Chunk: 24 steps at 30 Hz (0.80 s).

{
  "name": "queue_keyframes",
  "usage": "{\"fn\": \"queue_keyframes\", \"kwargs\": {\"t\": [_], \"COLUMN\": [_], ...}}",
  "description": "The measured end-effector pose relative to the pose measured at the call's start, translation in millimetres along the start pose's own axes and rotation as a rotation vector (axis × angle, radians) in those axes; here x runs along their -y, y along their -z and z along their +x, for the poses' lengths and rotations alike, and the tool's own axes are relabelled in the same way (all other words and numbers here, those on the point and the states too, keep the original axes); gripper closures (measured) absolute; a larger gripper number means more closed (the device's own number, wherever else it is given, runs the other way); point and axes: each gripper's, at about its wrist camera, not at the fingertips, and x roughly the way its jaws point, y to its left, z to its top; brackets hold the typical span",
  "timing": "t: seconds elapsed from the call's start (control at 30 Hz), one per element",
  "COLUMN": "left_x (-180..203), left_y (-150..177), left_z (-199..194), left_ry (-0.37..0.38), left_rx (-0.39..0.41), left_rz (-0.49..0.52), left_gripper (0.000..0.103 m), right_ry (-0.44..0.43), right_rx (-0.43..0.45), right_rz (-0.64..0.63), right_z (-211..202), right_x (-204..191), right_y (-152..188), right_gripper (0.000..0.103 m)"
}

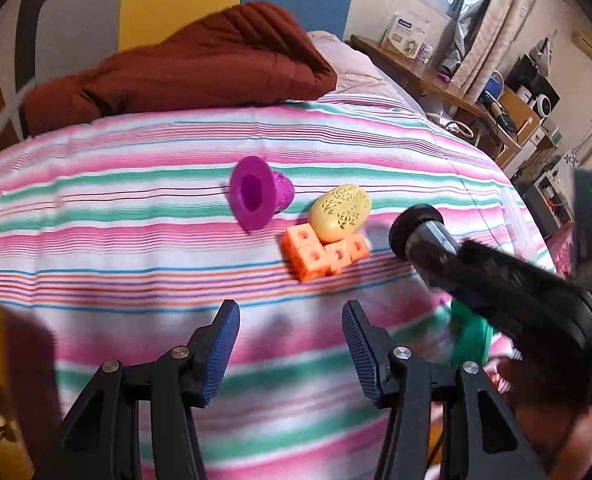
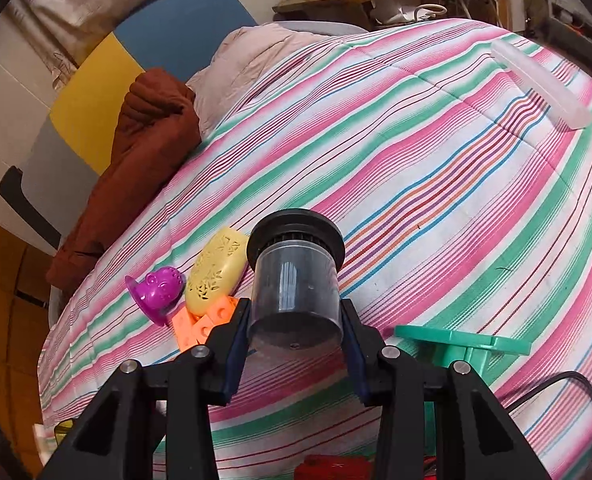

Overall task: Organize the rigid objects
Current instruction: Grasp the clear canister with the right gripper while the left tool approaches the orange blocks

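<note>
A dark cylindrical canister with a black ribbed cap (image 2: pixel 296 280) is clamped between the blue pads of my right gripper (image 2: pixel 296 322), held just above the striped bedspread; the left wrist view shows the same canister (image 1: pixel 420 236) at the right. On the bedspread lie a purple funnel-shaped toy (image 1: pixel 257 196), a yellow perforated egg-shaped case (image 1: pixel 340 212) and an orange block piece with holes (image 1: pixel 322 254), close together. My left gripper (image 1: pixel 291 334) hangs open over bare bedspread, short of the orange blocks, with nothing between its fingers.
A green plastic stand (image 2: pixel 462 342) sits right of the held canister. A translucent long box (image 2: pixel 540 88) lies far right. A rust-brown quilted jacket (image 1: pixel 183 64) is heaped at the back, and a cluttered wooden desk (image 1: pixel 448 88) stands beyond the bed.
</note>
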Motion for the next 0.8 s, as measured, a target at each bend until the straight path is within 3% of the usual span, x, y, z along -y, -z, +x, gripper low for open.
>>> {"fn": "queue_keyframes", "kwargs": {"t": [0.17,0.37,0.5,0.7,0.8], "left_x": [6.2,-5.4,-3.3,-12.6,-16.8], "left_y": [-14.1,-24.4,-18.8,-2.2,-7.3], "left_z": [25.7,53.5,49.1,30.7,25.0], "left_ry": [0.024,0.044,0.016,-0.05,0.041], "left_rx": [0.003,-0.024,-0.004,0.003,0.029], "left_rz": [-0.016,-0.128,-0.058,-0.054,-0.143], "left_gripper": [0.049,0.045,0.043,0.047,0.046], "right_ry": [0.009,0.019,0.014,-0.003,-0.012], "right_rx": [0.021,0.036,0.032,0.03,0.032], "right_rz": [0.031,0.017,0.007,0.021,0.015], "right_z": [-2.0,-3.0,-1.5,-2.2,-2.9], "right_x": [5.2,0.8,-1.5,0.1,-1.4], "right_y": [-2.7,-4.3,-3.5,-3.0,-2.7], "right_gripper": [0.06,0.06,0.06,0.06,0.06]}}
